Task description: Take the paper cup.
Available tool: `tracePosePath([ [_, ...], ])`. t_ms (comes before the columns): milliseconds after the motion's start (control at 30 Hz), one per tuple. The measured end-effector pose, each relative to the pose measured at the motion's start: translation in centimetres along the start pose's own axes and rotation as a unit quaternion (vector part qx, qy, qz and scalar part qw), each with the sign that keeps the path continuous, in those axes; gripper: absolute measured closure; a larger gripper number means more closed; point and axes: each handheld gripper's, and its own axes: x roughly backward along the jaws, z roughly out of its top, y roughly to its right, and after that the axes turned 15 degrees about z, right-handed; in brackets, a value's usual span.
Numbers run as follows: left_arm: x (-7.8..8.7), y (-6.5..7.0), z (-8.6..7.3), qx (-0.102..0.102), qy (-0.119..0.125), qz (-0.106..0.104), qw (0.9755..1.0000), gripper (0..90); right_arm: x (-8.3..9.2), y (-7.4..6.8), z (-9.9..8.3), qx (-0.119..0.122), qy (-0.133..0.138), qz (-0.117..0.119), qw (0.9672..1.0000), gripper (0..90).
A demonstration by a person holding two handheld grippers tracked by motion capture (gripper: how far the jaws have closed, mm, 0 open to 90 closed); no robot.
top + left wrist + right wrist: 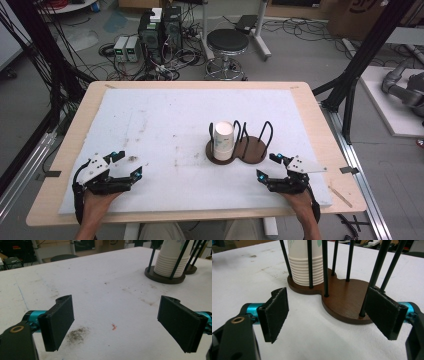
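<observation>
A stack of white paper cups [224, 140] stands upside down in the left bay of a dark wooden two-bay holder [252, 151] with black wire hoops, near the middle of the white mat. The right bay is bare. My left gripper [128, 165] rests low at the front left, open, nothing between its jaws; in the left gripper view the cups [170, 260] stand far off at the upper right. My right gripper [268, 166] sits just in front of the holder's right side, open and holding nothing; its own view shows the cups [305, 267] and the brown base [344, 300] close ahead.
The white mat [165, 125] covers a wooden table [320, 125] and carries dark smudges [77, 334] and a small red speck [114, 326]. Beyond the far edge are a black stool [227, 42], electronics boxes [159, 30] and cables on the floor.
</observation>
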Motion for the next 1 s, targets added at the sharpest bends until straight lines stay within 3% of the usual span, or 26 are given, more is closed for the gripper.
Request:
tracePosePath([
  [167,0.0,-0.1,0.0,0.000,0.000,-0.001,1.0000,13.7,0.0,-0.1,0.0,0.010,0.002,-0.004,0.9999,20.3],
  [400,0.0,0.0,0.0,-0.002,0.000,0.002,1.0000,13.7,0.1,0.0,0.0,0.001,0.005,0.003,1.0000,20.2],
  [600,-0.1,-0.1,0.0,0.001,-0.003,-0.001,1.0000,13.7,0.2,0.2,0.4,-0.001,0.005,0.026,0.9996,20.2],
  [800,-0.1,-0.1,0.0,0.001,-0.001,-0.001,1.0000,13.7,1.9,0.1,3.6,0.019,0.033,0.047,0.9982,20.2],
  [833,-0.1,-0.1,0.0,0.002,-0.003,-0.002,1.0000,13.7,2.4,0.3,5.1,0.023,0.028,0.055,0.9978,20.2],
  [933,-0.1,-0.1,0.0,0.003,-0.004,-0.002,1.0000,13.7,2.6,0.4,6.3,0.030,0.019,0.059,0.9976,20.2],
  [1000,-0.1,-0.1,0.0,0.002,-0.004,-0.001,1.0000,13.7,2.9,0.6,8.3,0.041,0.003,0.064,0.9971,20.2],
])
